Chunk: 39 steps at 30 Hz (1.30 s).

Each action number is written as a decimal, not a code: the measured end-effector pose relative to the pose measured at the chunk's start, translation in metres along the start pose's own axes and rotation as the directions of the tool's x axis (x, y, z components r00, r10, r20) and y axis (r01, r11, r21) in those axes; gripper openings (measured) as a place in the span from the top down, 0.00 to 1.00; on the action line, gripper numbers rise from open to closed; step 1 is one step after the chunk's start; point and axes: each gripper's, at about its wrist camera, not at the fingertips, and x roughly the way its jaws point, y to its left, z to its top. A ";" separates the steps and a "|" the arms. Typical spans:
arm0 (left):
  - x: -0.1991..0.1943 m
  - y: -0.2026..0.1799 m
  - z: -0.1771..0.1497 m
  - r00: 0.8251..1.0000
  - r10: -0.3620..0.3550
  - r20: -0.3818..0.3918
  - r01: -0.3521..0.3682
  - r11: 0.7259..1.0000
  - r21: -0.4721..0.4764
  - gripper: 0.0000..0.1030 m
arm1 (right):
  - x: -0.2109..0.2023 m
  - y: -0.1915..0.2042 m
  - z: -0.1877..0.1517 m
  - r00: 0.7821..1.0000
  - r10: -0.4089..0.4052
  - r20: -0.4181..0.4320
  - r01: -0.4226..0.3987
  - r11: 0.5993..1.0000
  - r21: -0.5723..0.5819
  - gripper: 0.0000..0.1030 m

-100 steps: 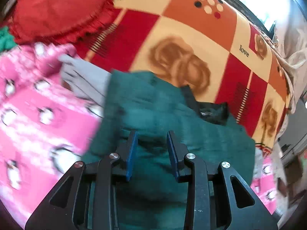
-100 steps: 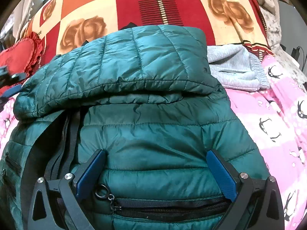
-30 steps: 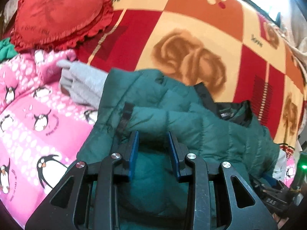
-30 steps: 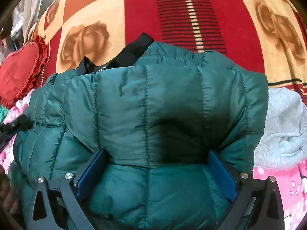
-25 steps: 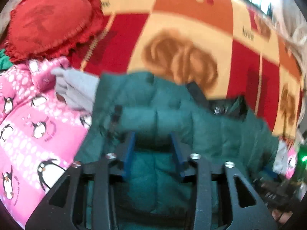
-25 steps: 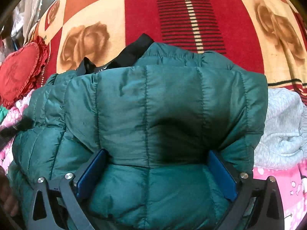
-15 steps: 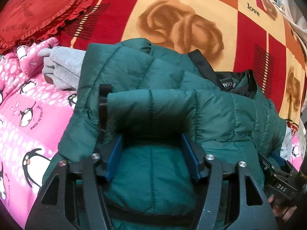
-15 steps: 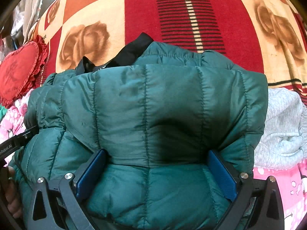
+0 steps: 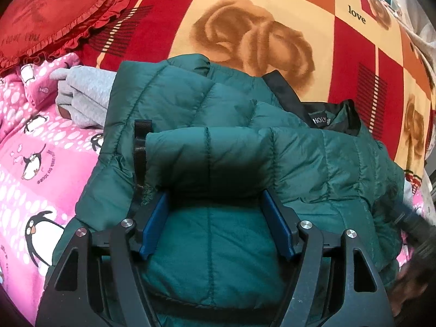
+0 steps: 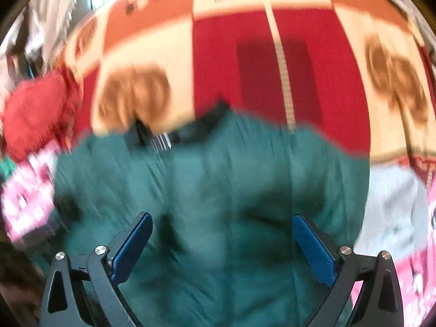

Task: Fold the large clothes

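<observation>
1. The jacket (image 9: 218, 158) lay folded on the blanket (image 9: 340, 62), a grey garment (image 9: 81, 95) at nine o'clock.
2. The left gripper (image 9: 215, 226) stood wide, empty.
3. The right gripper (image 10: 222, 248) stood wide, empty; view blurred.
4. Recommended: press the fold flat evenly, collar (image 9: 327, 120) tucked at one o'clock.

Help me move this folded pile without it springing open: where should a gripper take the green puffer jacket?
Probably the green puffer jacket is best pinched at its thick folded-over roll, approached from the near hem side: there the left gripper, open, already straddles stacked layers.
</observation>
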 end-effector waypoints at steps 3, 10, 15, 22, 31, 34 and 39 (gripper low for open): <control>0.000 -0.001 0.000 1.000 0.003 0.000 -0.003 1.000 0.002 0.33 | 0.024 0.003 0.019 0.999 0.005 -0.048 -0.002 0.999 0.044 0.00; 0.001 0.000 0.001 1.000 -0.006 0.000 0.006 1.000 -0.007 0.33 | 0.037 0.000 0.016 0.990 -0.012 -0.140 0.020 0.998 0.058 0.00; -0.012 0.007 0.003 0.999 -0.048 0.025 0.049 0.998 -0.050 0.33 | -0.023 -0.007 0.002 0.996 -0.011 -0.086 0.016 0.998 0.065 0.00; -0.070 0.025 -0.016 0.997 -0.056 0.059 0.058 0.998 -0.039 0.33 | -0.105 -0.005 -0.061 0.993 -0.012 -0.118 0.018 0.999 0.051 0.00; -0.126 0.066 -0.073 0.978 -0.087 -0.192 0.116 0.982 0.147 0.33 | -0.159 0.005 -0.167 0.960 0.046 -0.275 -0.035 0.998 0.044 0.00; -0.139 0.097 -0.084 0.973 -0.054 -0.226 0.087 0.986 0.141 0.33 | -0.156 0.007 -0.194 0.929 0.011 -0.369 -0.007 1.000 0.011 0.00; -0.185 0.151 -0.082 0.987 -0.036 -0.158 0.053 0.993 0.102 0.33 | -0.207 0.006 -0.197 0.971 0.011 -0.239 -0.018 1.000 -0.026 0.00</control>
